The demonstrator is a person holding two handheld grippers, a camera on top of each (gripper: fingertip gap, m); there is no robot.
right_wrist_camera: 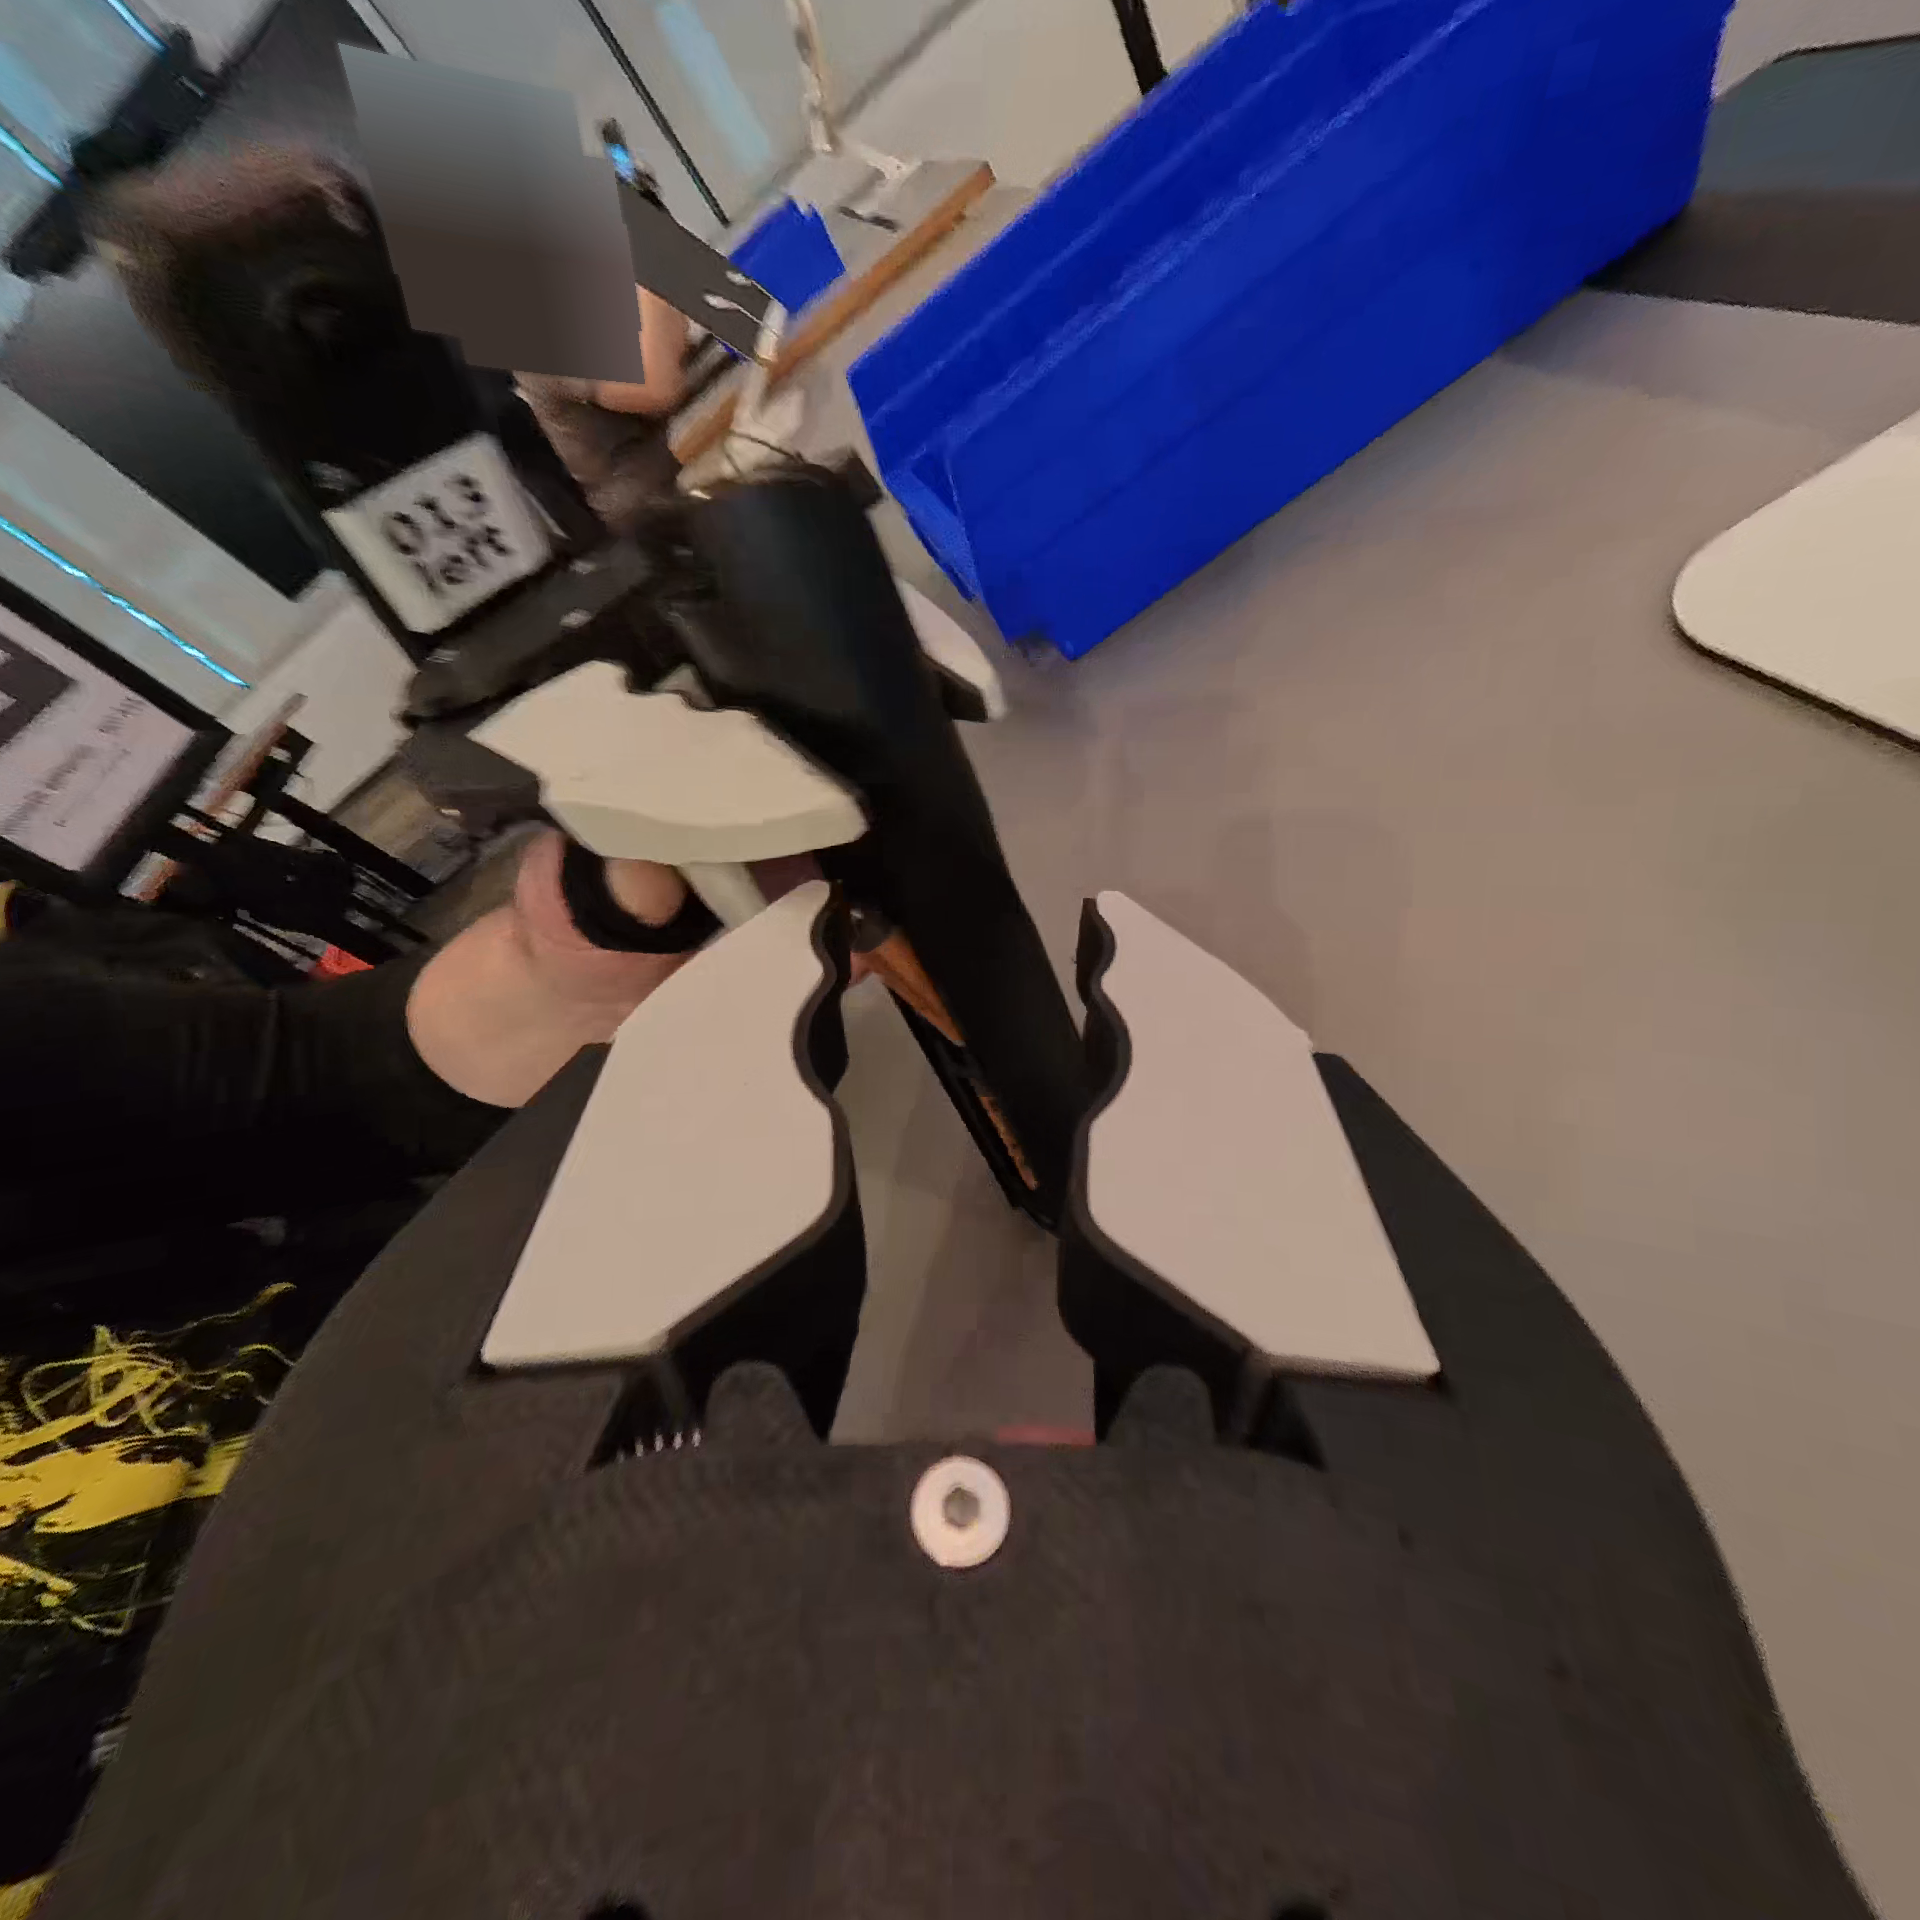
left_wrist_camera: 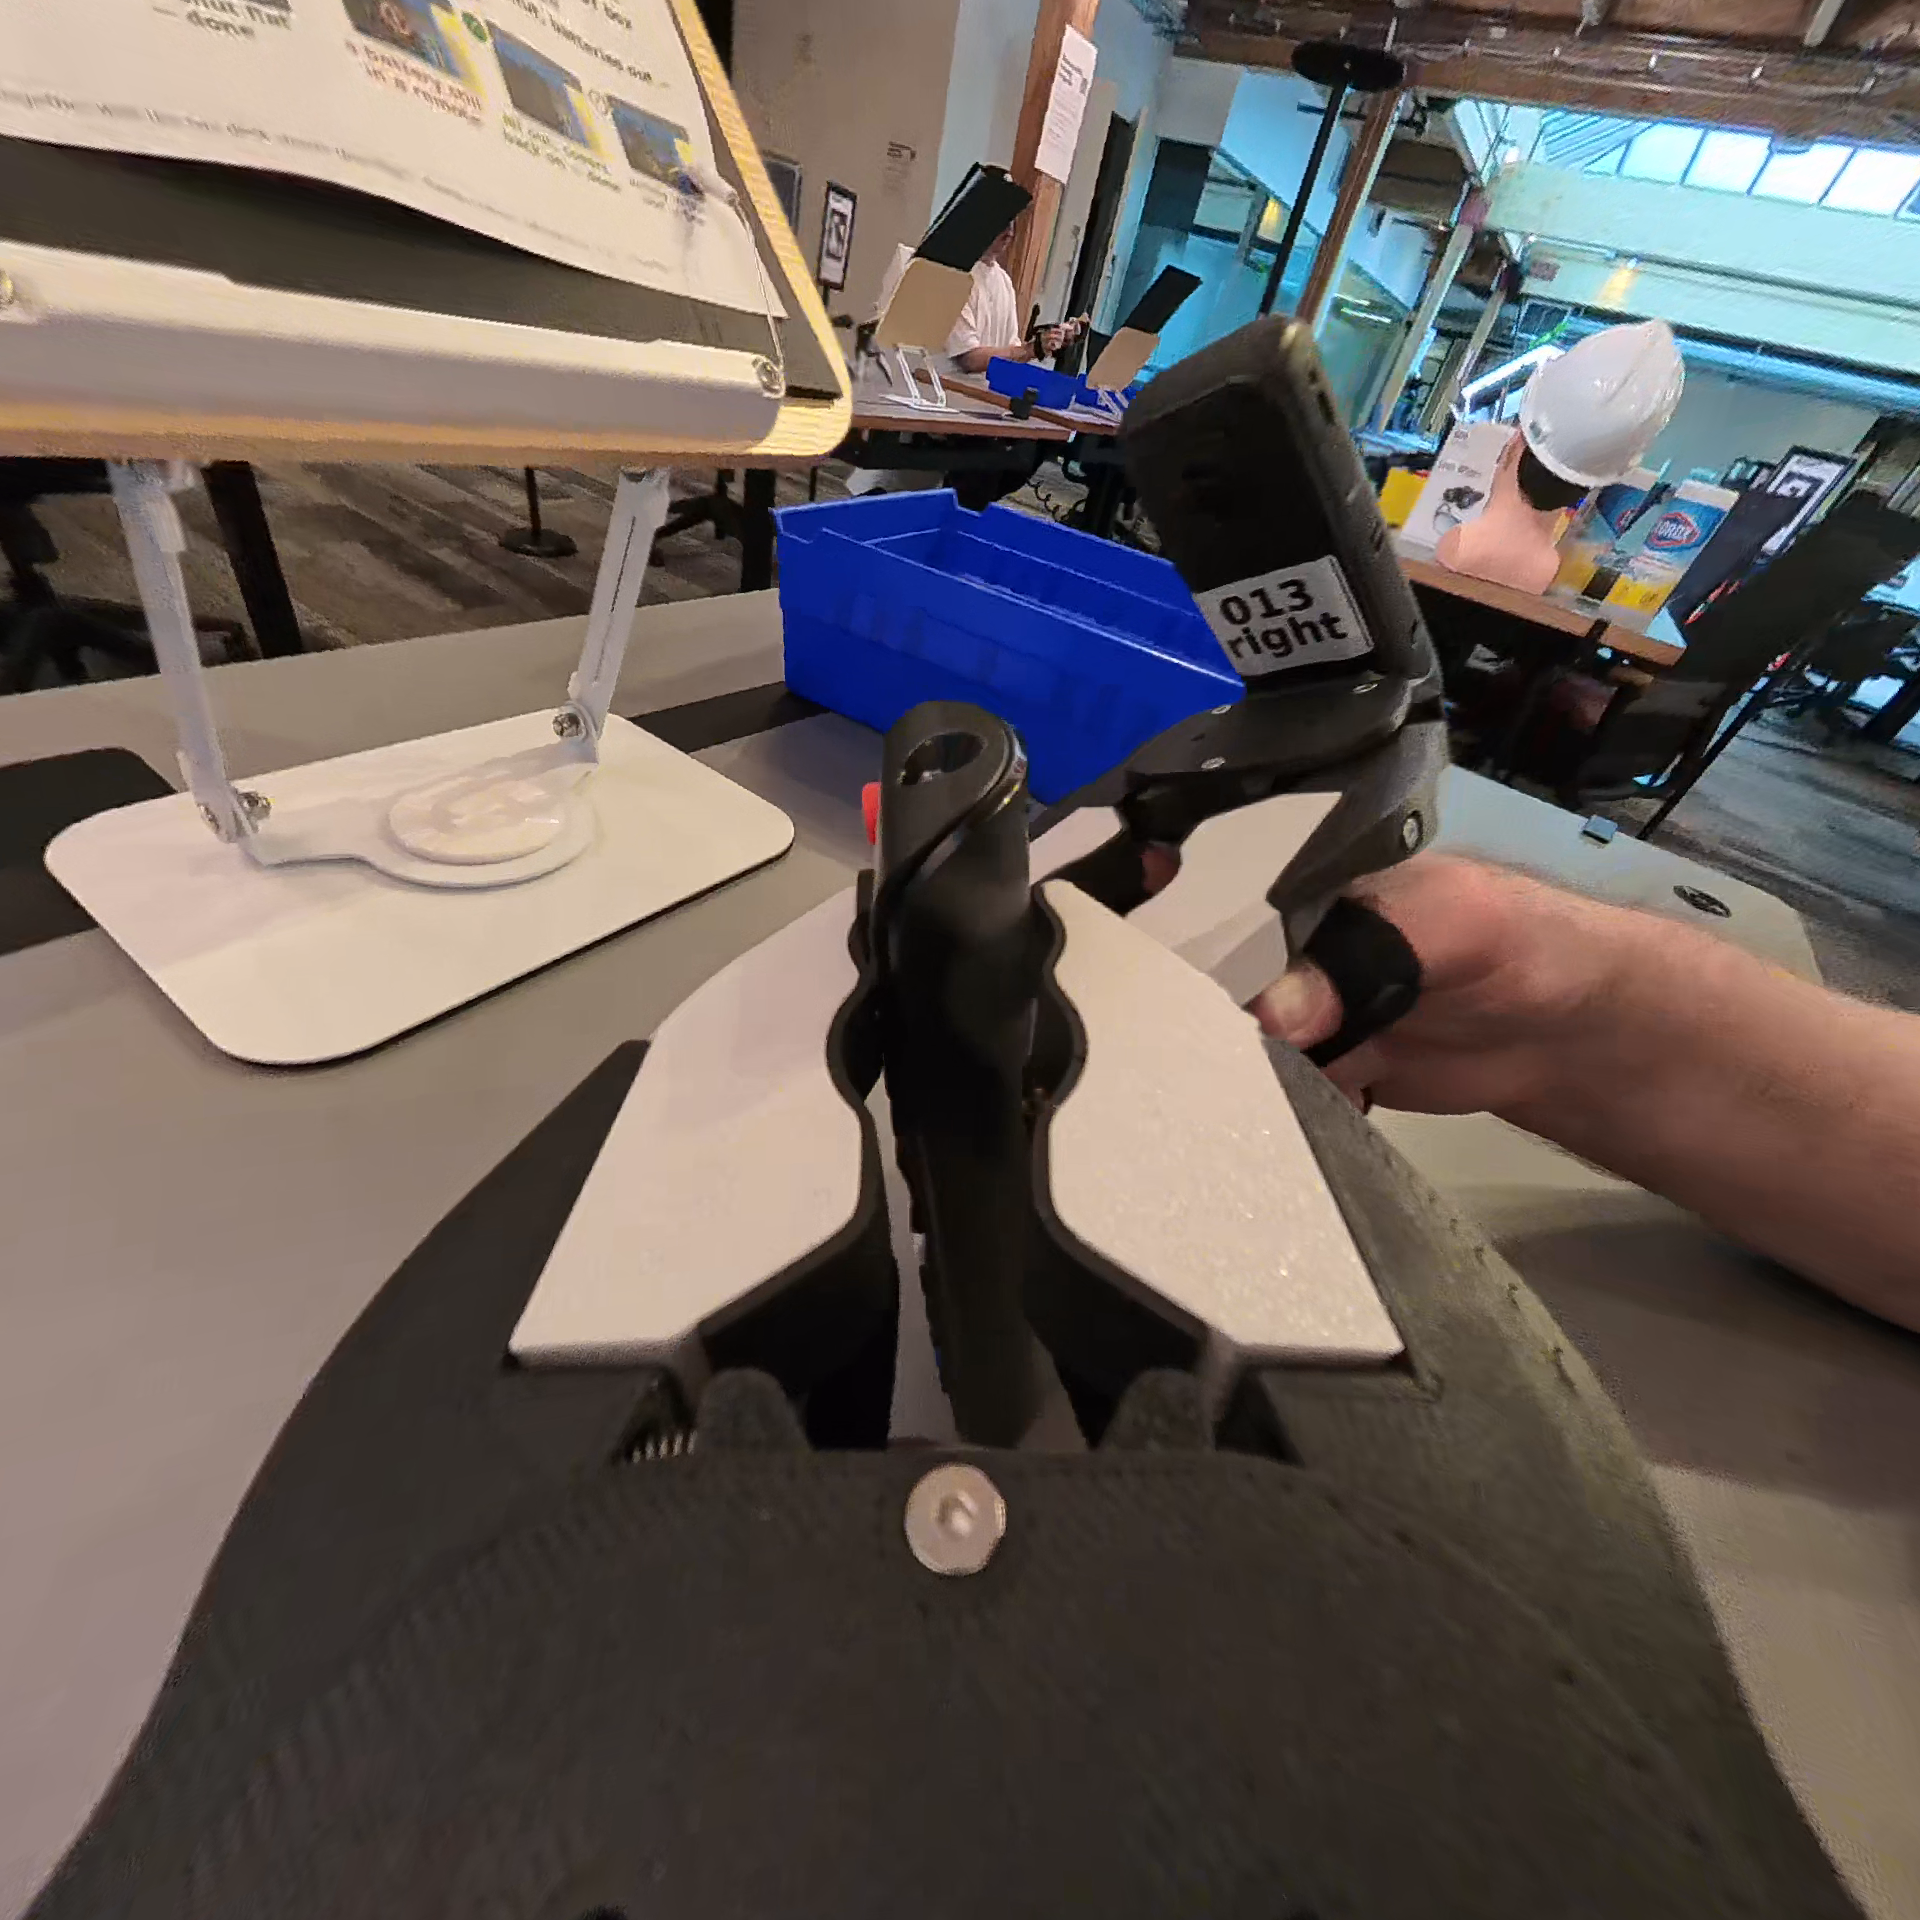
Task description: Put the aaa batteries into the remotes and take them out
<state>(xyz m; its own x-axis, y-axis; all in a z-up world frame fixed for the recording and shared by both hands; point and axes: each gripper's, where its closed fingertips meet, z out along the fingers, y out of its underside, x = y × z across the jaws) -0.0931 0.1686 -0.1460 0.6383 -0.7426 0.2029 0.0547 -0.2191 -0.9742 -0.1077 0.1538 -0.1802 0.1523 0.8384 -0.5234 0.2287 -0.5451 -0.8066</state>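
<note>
Batteries cannot be made out; left gripper clamps the black remote, right gripper parted around its end.

Left wrist view: taken from behind the left gripper, directed across the grey table toward the blue bin, close range. Right wrist view: taken from behind the right gripper, directed leftward, tilted, close range. Shared by both: black remote, bin, table, opposite gripper.
</note>
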